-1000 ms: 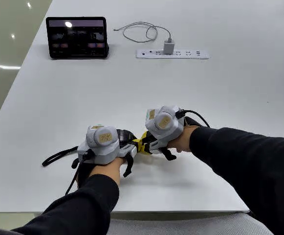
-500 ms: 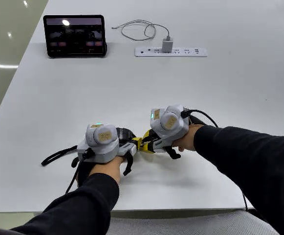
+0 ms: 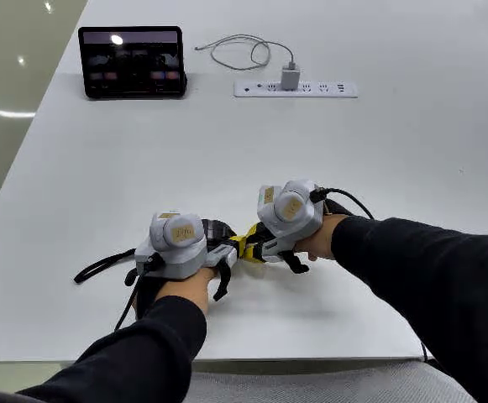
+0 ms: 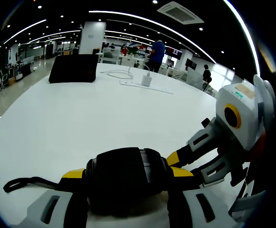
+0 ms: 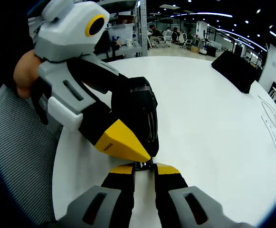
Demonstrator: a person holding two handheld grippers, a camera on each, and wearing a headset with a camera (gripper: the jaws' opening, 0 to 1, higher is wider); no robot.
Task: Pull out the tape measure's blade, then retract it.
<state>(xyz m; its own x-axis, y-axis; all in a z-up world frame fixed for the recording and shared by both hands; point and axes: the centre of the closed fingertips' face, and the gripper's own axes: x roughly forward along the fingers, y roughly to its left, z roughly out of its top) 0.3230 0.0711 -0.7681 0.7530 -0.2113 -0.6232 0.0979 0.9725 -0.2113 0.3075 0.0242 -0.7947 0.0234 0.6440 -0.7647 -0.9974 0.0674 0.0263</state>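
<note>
Two grips: my left gripper (image 4: 127, 172) clamps the tape measure (image 5: 138, 114); my right gripper (image 5: 144, 167), just rightward, pinches its blade tip (image 5: 144, 164).

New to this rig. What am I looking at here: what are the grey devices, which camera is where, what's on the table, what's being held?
No robot here: a person holds a handheld gripper in each hand. One picture comes from a headset camera looking down at the white table; the two round ones come from fisheye cameras riding on the grippers, looking along their fingers. At the table's far side are a tablet and a power strip with a charger and its white cable. The left gripper is closed around the black tape measure. The right gripper pinches what looks like the blade tip right at the case, so the blade is barely out, if at all.
</note>
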